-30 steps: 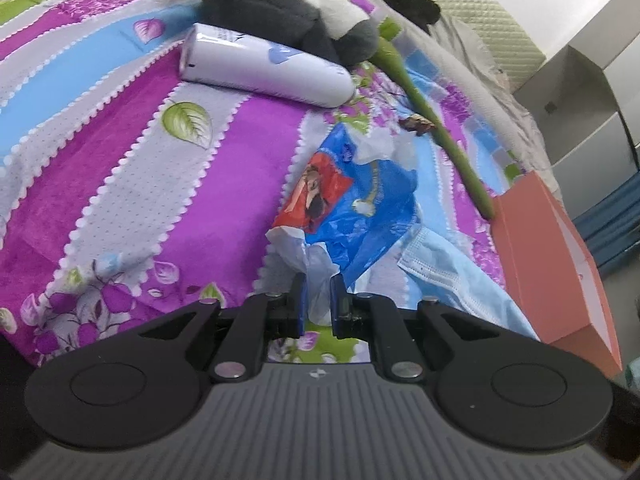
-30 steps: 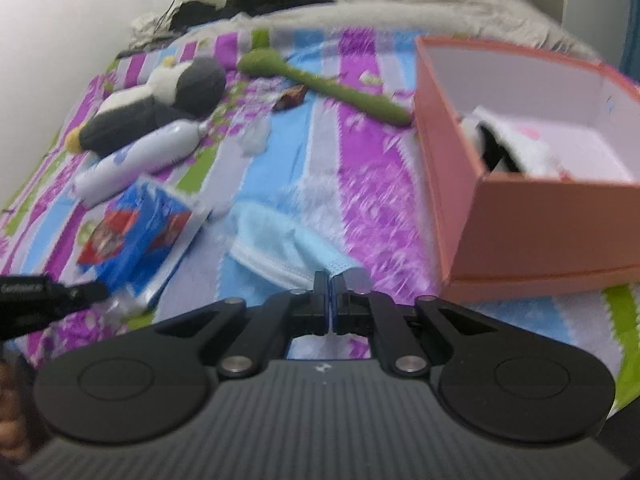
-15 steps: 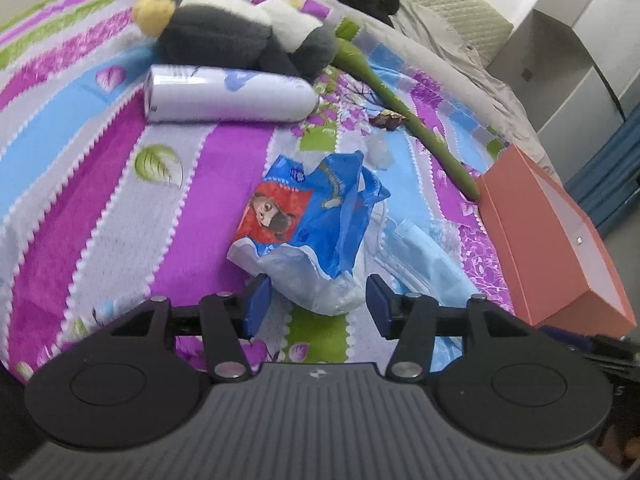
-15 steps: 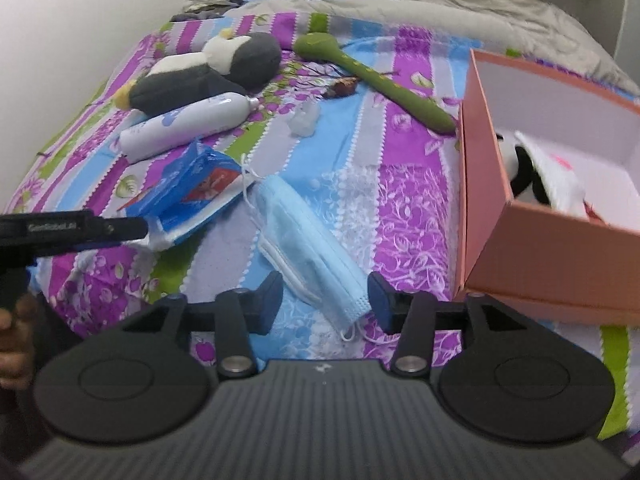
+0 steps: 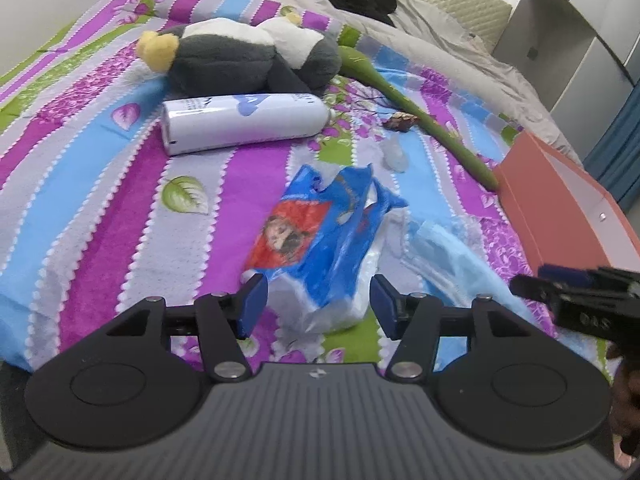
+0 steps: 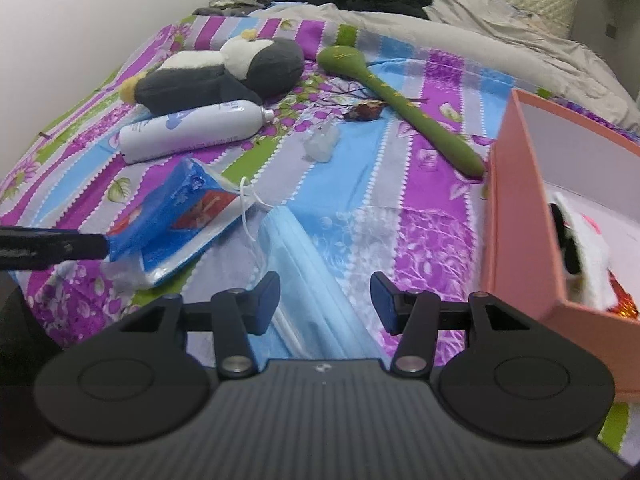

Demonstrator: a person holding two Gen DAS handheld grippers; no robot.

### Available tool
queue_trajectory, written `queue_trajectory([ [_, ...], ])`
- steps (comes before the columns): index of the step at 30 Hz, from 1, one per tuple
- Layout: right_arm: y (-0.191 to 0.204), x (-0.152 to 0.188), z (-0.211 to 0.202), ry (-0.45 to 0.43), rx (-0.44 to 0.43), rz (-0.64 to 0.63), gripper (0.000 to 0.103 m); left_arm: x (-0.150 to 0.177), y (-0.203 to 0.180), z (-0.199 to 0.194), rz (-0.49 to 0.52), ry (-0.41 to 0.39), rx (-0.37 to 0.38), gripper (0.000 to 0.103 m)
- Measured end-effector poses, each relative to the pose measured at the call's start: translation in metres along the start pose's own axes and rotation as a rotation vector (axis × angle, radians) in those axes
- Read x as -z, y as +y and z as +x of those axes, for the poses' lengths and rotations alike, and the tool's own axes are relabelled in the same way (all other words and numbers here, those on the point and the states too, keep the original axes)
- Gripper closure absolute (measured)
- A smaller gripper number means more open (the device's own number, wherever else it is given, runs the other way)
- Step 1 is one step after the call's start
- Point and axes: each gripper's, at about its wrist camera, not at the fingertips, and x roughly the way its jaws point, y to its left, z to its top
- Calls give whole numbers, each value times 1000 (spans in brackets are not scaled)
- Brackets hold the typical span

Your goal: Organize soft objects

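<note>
A striped bed [image 5: 100,208] carries everything: ahead of both tools lies a grey-and-white plush penguin [image 6: 224,76], and to the right of the right tool [image 6: 325,300] stands an open pink box [image 6: 516,216] with a white plush toy [image 6: 588,264] inside. Nearer, a white bottle [image 5: 244,122] lies just before the penguin, and a green long-handled spoon [image 6: 404,104] reaches toward the box. The left tool [image 5: 316,302] is opening, its jaws apart around the near end of a blue plastic packet [image 5: 320,236] without pressing it, while the right tool stands half open and empty over a light-blue face mask [image 6: 312,280].
</note>
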Motion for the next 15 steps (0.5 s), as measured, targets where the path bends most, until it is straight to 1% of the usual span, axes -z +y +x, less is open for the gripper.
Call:
queue_trajectory([
  [3, 2, 0, 15, 18, -8, -8, 51, 1, 1, -3, 1, -3, 2, 41],
  [6, 1, 1, 29, 44, -8, -7, 52, -2, -4, 1, 26, -8, 9, 41],
  [8, 0, 2, 33, 52, -1, 2, 55, -4, -9, 4, 47, -16, 17, 41],
  [13, -4, 2, 39, 60, 8, 16, 55, -12, -23, 16, 104, -25, 37, 41],
  [14, -5, 2, 40, 64, 0, 22, 58, -13, -25, 18, 114, -25, 43, 41],
  [15, -6, 2, 41, 71, -8, 26, 63, -14, -27, 21, 122, -25, 45, 41],
])
